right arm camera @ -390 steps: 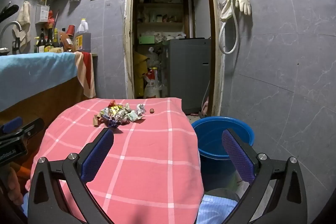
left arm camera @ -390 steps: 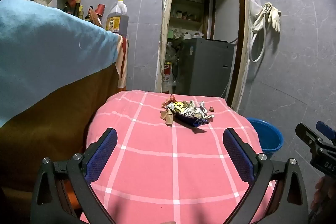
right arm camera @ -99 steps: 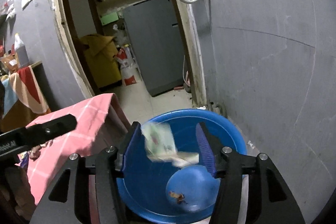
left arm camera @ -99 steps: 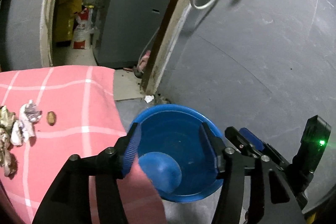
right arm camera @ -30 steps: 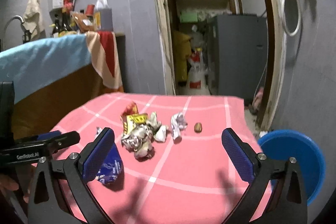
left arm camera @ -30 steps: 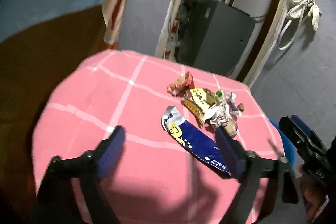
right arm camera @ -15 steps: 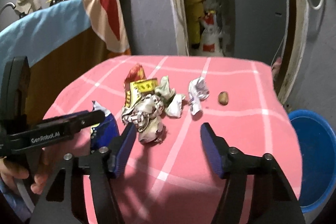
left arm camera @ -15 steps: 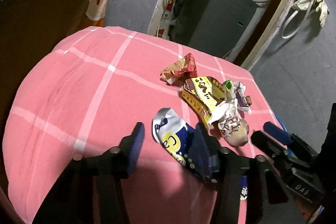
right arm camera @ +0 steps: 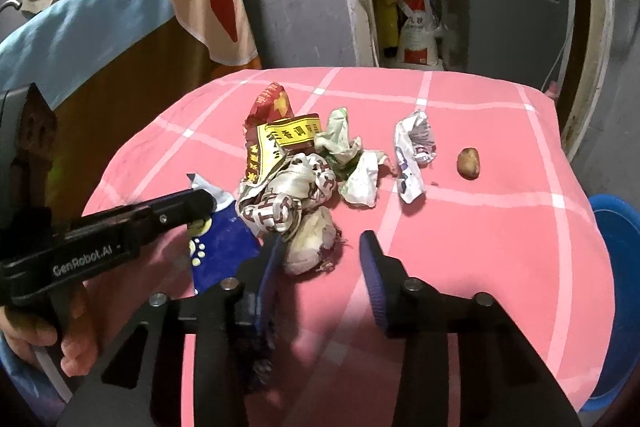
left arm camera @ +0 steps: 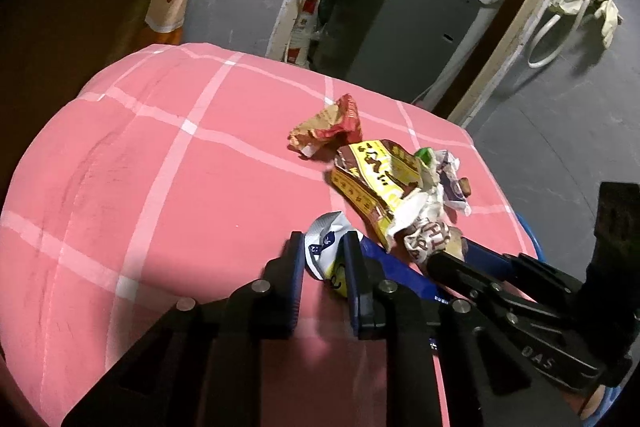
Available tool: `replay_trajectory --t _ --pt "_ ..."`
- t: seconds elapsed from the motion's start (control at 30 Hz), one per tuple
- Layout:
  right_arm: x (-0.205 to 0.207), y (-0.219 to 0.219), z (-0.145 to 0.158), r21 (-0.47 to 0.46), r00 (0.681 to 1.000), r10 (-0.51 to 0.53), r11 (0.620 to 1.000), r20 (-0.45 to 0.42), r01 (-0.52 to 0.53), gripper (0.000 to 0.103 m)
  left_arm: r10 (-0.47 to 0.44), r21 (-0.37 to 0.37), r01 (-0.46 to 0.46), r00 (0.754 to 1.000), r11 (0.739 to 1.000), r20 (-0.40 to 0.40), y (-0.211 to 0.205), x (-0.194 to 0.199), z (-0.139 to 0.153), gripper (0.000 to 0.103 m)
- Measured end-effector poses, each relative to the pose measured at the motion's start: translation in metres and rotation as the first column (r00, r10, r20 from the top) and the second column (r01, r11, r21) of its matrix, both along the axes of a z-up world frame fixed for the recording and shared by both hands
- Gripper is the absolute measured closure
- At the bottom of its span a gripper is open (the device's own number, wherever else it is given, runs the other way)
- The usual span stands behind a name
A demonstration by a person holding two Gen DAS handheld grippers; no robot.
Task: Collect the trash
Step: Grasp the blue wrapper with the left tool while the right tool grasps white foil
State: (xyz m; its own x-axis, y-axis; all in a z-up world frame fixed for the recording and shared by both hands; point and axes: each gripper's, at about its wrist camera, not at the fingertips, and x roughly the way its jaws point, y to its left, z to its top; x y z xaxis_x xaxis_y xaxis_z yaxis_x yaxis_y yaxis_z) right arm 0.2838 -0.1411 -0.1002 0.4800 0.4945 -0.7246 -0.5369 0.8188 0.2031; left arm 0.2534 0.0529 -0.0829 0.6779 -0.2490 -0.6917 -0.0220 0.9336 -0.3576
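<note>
A pile of wrappers lies on the pink checked tablecloth (left arm camera: 160,155). My left gripper (left arm camera: 323,255) is nearly shut around the crumpled silver end of a blue snack wrapper (left arm camera: 326,247); the wrapper (right arm camera: 218,247) also shows in the right wrist view. My right gripper (right arm camera: 320,251) is partly open around a pale crumpled wad (right arm camera: 310,241) at the near edge of the pile. A yellow-brown packet (left arm camera: 376,175), a red wrapper (left arm camera: 332,125) and white crumpled papers (right arm camera: 360,179) lie behind. A brown nut (right arm camera: 469,163) sits apart on the right.
A blue bucket (right arm camera: 618,267) stands on the floor past the table's right edge. A counter with a blue cloth (right arm camera: 80,35) is on the left. A doorway with a grey appliance (left arm camera: 400,35) is behind the table.
Both grippers moved down and closer to the pile. The left jaws narrowed around the blue wrapper's end. The right jaws narrowed around the pale wad.
</note>
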Motion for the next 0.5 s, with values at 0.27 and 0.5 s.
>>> replay_trajectory --t 0.27,0.5 --pt "-0.005 -0.007 0.003 0.037 1.000 -0.018 0.999 0.001 0.018 0.084 0.002 0.012 -0.002 1.000 1.000 0.029 -0.006 -0.011 0.005 0.089" --pt "-0.021 -0.027 0.011 0.068 0.997 -0.055 0.996 0.053 0.051 0.087 -0.015 0.038 0.013 0.998 0.999 0.069 -0.018 -0.026 0.016 0.091"
